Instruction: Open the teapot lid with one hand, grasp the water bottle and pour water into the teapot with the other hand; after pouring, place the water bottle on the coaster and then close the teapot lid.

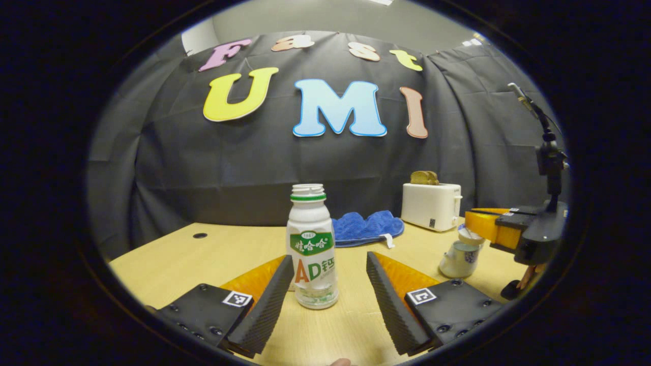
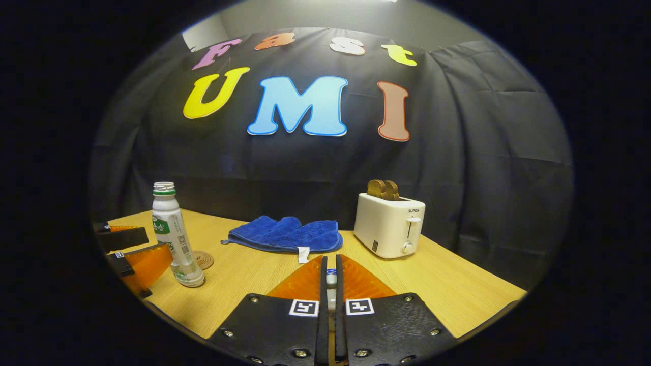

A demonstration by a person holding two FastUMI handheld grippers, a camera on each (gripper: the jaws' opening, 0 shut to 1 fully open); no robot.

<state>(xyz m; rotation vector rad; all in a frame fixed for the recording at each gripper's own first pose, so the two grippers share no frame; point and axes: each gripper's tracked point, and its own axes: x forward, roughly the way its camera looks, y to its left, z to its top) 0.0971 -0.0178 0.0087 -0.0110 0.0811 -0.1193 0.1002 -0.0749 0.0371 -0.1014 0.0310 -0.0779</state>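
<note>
Two fingers of left gripper (image 1: 329, 277) wide, flanking uncapped water bottle (image 1: 311, 247); right gripper (image 2: 330, 277) pinches teapot lid knob (image 2: 331, 278); toaster (image 2: 389, 224) at 1 o'clock.

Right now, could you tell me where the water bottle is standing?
The water bottle stands upright on the table, between the left gripper's open fingers in the left gripper view, with the coaster just behind it.

Right gripper (image 2: 330, 277) low in the middle, fingers pinched on a small lid knob (image 2: 331, 278), water bottle (image 2: 174, 234) standing open at the left, round coaster (image 2: 204, 260) just beside it, left gripper (image 2: 133, 251) near the bottle, blue cloth (image 2: 286, 234) farther back, white toaster (image 2: 389, 224) with bread (image 2: 384, 189) on the right, wooden table (image 2: 447, 290)
</note>
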